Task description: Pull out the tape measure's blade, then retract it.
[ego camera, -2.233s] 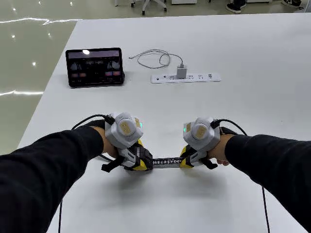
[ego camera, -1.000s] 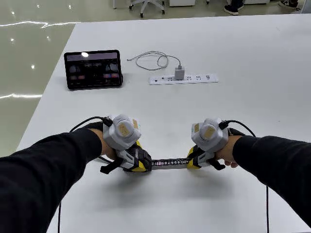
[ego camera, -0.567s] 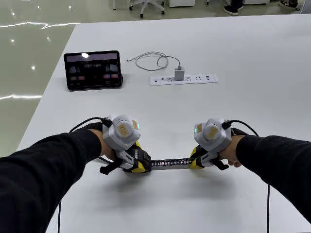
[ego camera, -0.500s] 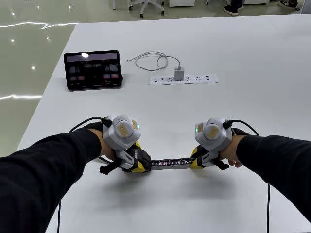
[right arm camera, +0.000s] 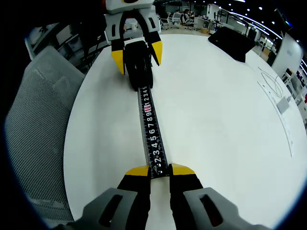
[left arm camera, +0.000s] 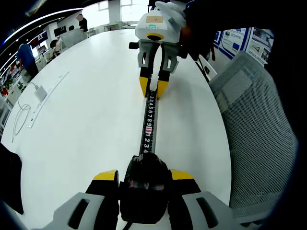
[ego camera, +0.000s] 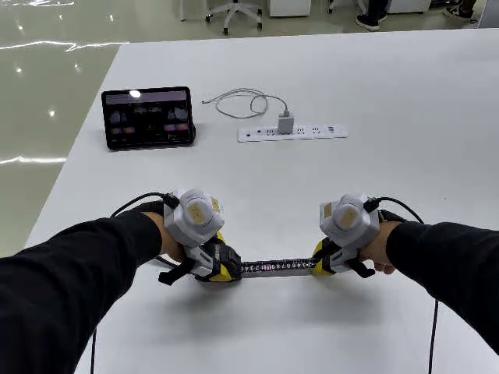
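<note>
A black tape measure case (left arm camera: 145, 184) sits between the yellow-tipped fingers of my left gripper (left arm camera: 144, 175), which is shut on it; the same case (ego camera: 224, 263) rests on the white table. Its numbered blade (right arm camera: 151, 129) runs flat across the table (ego camera: 277, 266) to my right gripper (right arm camera: 158, 170), which is shut on the blade's end. In the left gripper view the right gripper (left arm camera: 153, 87) pinches the far tip. In the right gripper view the left gripper (right arm camera: 136, 50) holds the case (right arm camera: 139, 64). In the head view my left gripper (ego camera: 221, 267) faces my right gripper (ego camera: 318, 266).
A dark tablet (ego camera: 148, 117) stands at the back left of the table (ego camera: 405, 140). A white power strip (ego camera: 292, 132) with a plugged charger and coiled cable (ego camera: 242, 101) lies behind the grippers. A mesh office chair (left arm camera: 249, 124) stands by the table's near edge.
My right gripper has moved to the right, away from the case, and more of the blade now shows between the two grippers. The left gripper has stayed in place.
</note>
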The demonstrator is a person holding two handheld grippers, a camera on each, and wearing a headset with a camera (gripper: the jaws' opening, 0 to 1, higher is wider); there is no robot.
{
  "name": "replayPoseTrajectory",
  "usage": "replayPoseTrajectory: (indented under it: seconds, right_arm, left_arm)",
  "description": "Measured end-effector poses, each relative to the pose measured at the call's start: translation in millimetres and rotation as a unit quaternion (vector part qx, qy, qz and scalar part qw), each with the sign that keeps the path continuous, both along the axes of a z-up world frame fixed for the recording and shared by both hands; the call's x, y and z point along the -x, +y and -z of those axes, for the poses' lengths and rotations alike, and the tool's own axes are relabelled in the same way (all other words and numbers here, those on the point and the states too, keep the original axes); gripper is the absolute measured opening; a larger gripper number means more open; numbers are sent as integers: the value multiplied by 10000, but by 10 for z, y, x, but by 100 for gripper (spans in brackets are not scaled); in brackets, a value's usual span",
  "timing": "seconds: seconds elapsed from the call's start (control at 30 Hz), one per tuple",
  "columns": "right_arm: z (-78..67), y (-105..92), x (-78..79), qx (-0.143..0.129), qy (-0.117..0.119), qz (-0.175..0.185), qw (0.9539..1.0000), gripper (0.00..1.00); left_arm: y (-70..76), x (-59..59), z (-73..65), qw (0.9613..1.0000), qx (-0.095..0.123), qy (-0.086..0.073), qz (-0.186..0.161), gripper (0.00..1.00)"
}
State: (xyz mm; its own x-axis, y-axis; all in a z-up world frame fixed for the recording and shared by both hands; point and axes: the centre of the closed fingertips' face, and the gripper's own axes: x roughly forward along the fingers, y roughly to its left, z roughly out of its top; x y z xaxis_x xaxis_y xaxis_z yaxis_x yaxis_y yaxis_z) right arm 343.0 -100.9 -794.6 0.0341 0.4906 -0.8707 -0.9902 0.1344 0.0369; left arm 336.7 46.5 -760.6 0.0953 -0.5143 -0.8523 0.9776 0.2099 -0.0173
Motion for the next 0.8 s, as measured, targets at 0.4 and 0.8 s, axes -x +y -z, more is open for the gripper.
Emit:
replayPoseTrajectory:
  seconds: [0.4, 0.8]
  right_arm:
    - [16, -120, 3, 30, -7, 59, 10000, 10]
    - [20, -239, 3, 52, -21, 91, 9999, 10]
  left_arm:
    - [1, -8, 0, 10000, 12, -28, -27, 35]
    - [-4, -6, -3, 9999, 71, -68, -29, 35]
